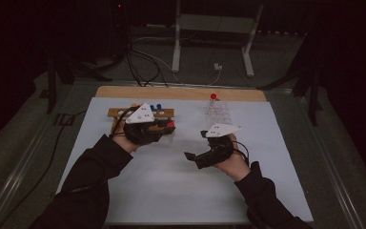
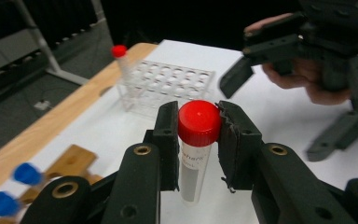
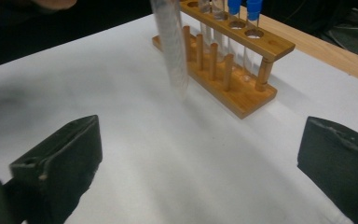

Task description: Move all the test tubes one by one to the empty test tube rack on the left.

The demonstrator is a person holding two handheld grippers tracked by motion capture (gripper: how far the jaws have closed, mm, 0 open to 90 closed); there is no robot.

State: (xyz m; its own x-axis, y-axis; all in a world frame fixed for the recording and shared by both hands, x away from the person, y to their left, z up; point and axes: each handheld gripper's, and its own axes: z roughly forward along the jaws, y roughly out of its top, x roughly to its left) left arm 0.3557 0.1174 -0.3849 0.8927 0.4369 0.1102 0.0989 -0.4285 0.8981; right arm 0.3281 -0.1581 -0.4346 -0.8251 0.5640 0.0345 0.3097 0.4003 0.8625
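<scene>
Wooden rack (image 1: 140, 114) near worktop (image 1: 171, 191) far-left corner; plastic rack (image 1: 219, 113) right of it (one tube (image 1: 213, 98) at its far end). Held tube (image 2: 196, 140) between both racks.

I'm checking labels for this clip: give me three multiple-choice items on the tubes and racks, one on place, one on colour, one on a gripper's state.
1. Where does the clear plastic rack stand?
A. on the white mat
B. on the floor
C. on the wooden rack

2. What colour is the cap of the tube in the left gripper?
A. blue
B. red
C. green

3. How is the right gripper?
A. shut on a tube
B. shut on nothing
C. open

Key: 1 A, it sits on the white mat; 2 B, the red cap shows between the fingers; 3 C, its fingers stand wide apart, nothing between.
</scene>
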